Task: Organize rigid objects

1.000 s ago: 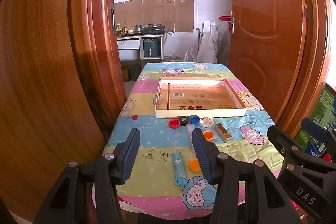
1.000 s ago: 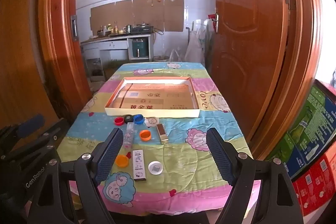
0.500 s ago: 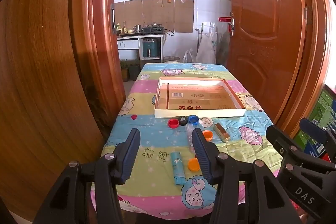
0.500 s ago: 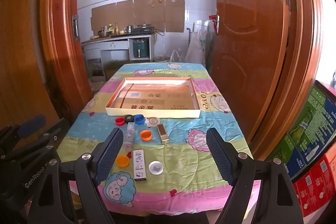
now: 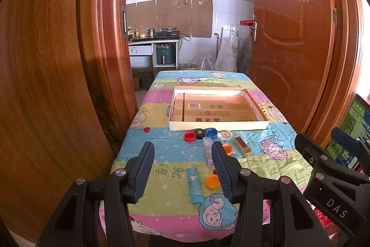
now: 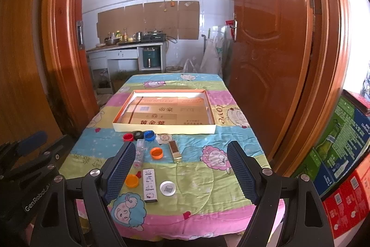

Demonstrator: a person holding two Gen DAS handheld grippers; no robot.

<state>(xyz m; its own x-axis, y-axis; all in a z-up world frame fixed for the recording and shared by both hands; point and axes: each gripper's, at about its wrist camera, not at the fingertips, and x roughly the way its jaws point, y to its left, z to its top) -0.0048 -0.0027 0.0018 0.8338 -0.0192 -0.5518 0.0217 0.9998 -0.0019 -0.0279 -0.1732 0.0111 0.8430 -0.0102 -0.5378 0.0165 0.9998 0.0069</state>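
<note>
A shallow cardboard tray lies mid-table on a cartoon-print cloth. In front of it sit a red cap, a black cap and a blue cap. Nearer lie a clear tube, an orange cap, a gold box, a second orange cap, a lighter and a white cap. My left gripper and right gripper both hover open above the table's near end, holding nothing.
Wooden doors flank the table on both sides. Stacked printed cartons stand at the right. A kitchen counter with pots lies beyond the table's far end.
Both views have barely shifted; the table sits a touch lower and farther in frame. Nothing on the table moved and both grippers stayed open.
</note>
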